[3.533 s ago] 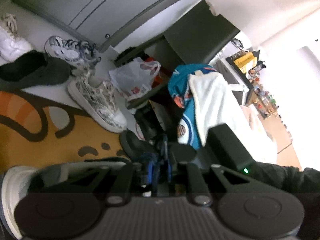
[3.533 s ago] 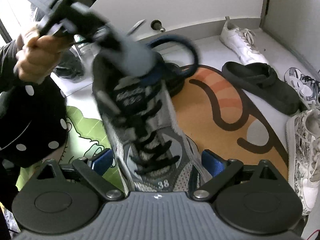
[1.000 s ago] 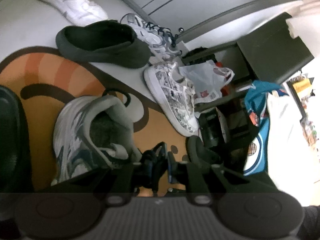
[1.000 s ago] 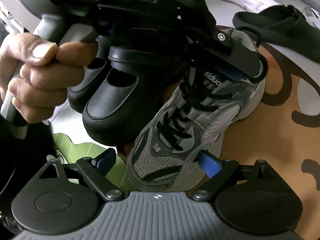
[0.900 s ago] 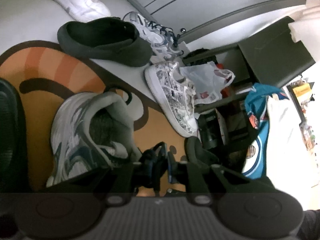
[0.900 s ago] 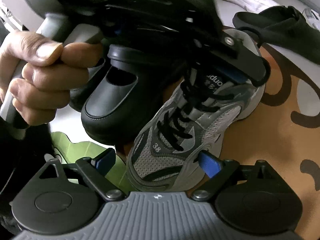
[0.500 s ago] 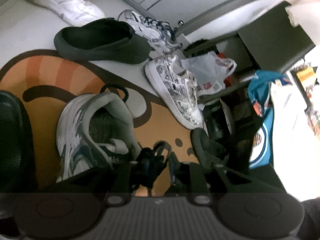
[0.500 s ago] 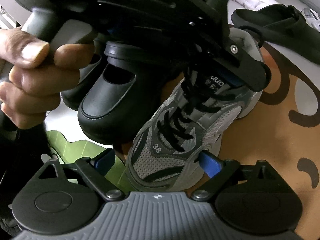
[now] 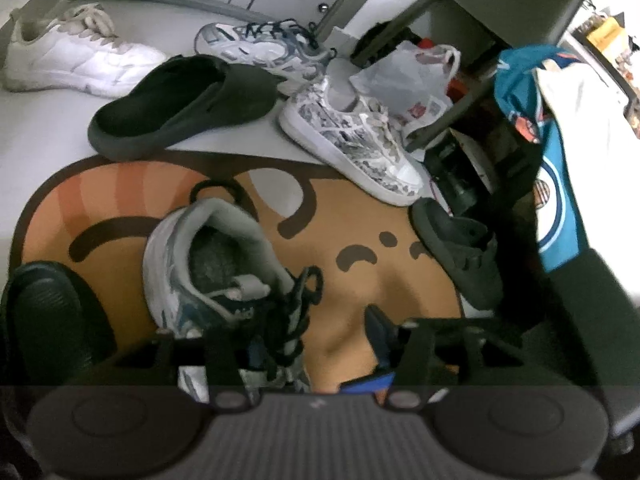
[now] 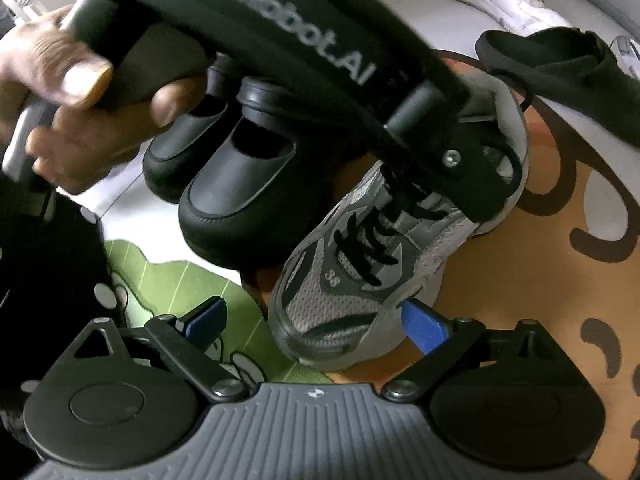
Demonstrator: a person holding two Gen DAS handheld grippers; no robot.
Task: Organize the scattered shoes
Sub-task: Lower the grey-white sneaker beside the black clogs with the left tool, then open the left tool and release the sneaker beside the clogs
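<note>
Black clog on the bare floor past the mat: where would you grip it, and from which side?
Take the black clog by the rim of its open heel end, coming down from above on the side facing the mat. The opening lies bare and upward there; its toe sits close against the blue-laced sneaker.

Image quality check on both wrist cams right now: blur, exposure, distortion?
Left wrist view: dim, soft throughout, window corner blown out, grey sneaker still readable. Right wrist view: brighter, the sneaker sharp, but the left hand-held gripper crossing the top is motion-smeared, as is the hand. Both show heavy fisheye bending and dark corners.
</note>
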